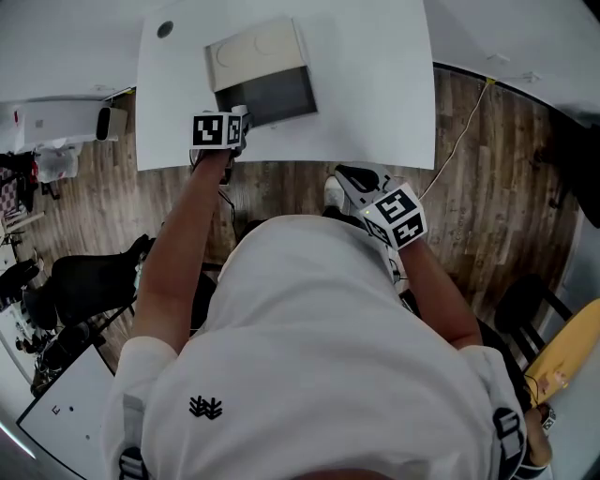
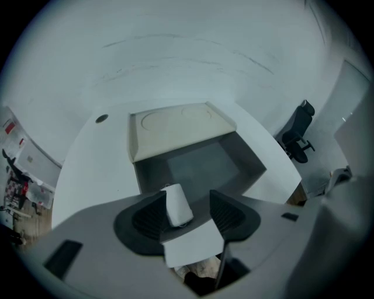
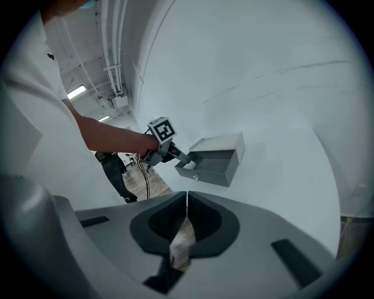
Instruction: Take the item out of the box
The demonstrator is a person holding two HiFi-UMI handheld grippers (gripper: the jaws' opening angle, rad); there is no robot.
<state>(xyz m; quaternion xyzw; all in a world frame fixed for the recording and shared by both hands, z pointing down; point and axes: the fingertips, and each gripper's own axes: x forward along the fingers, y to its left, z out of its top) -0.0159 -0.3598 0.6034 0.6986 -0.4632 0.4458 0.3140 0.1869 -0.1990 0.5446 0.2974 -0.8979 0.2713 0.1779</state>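
Observation:
A grey box (image 1: pixel 270 97) stands open on the white table (image 1: pixel 375 94), its cream lid (image 1: pixel 251 49) folded back. In the left gripper view the box (image 2: pixel 198 166) lies just ahead of the jaws. My left gripper (image 2: pixel 190 201) is at the box's near edge, open wide. A small white spool (image 2: pixel 177 204) stands between its jaws, leaning on the left pad and apart from the right pad. The right gripper view shows the left gripper (image 3: pixel 184 163) at the box's (image 3: pixel 213 162) front wall. My right gripper (image 3: pixel 187 195) is shut and empty, held back off the table (image 1: pixel 345 183).
A round hole (image 1: pixel 165 29) is in the table's far left corner. A yellow cable (image 1: pixel 459 141) runs over the wooden floor on the right. A dark office chair (image 2: pixel 298 131) stands beyond the table, and clutter (image 1: pixel 56 159) lies at the left.

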